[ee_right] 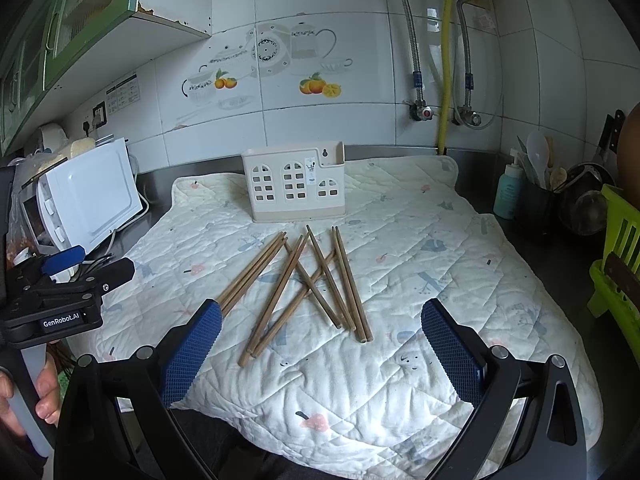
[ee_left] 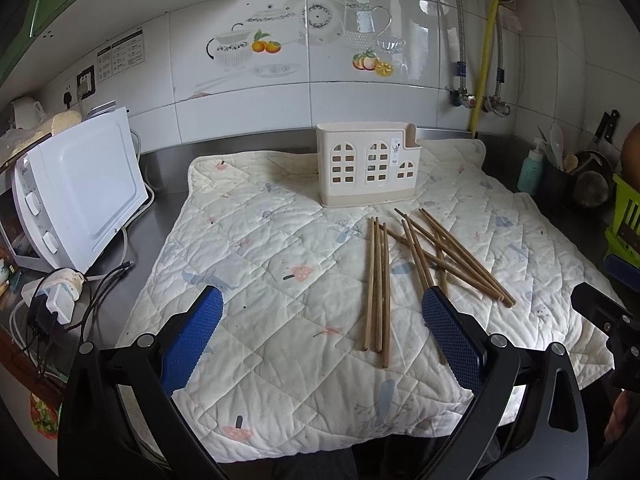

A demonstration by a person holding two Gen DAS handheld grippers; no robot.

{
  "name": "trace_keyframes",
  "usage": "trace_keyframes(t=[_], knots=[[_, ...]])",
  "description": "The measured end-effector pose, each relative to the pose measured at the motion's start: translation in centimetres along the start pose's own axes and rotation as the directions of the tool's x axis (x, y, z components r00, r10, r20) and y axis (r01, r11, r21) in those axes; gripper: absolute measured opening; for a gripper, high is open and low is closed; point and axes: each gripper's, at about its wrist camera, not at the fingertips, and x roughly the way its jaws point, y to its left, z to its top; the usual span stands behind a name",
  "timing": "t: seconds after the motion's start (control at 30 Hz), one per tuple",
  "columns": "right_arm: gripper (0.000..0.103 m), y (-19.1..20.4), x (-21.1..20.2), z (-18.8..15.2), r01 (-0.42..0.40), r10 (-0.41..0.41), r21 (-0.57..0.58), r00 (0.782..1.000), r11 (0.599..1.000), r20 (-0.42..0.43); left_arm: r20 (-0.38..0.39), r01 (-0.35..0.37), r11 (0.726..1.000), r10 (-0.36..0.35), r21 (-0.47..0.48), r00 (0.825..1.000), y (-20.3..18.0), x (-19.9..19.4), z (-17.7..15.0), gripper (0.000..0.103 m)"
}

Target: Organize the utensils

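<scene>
- Hovering over the mat, the left hand-held gripper has its jaws apart and holds nothing; the right hand-held gripper is the same.
- Brown chopsticks lie loose on the mat before the holder, several crossed.
- Pinching one from the crossed pile may drag or flick its neighbours off the mat.
- Thin, round sticks can roll or slip between the pads.
- Soft quilting may let the fingertips snag cloth.
- A stick dropped in aslant could tip the light holder.
</scene>
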Motion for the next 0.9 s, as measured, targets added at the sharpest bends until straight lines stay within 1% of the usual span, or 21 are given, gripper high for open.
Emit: trace_keyframes(t=[0.9], knots=[[0.097,-0.1,0.4,0.7,0.013,-0.013,-0.019,1.0,1.0,0.002,-0.022,0.004,1.0,-0.005,-0.025,1.0,0.3,1.2,0.1,0.098]])
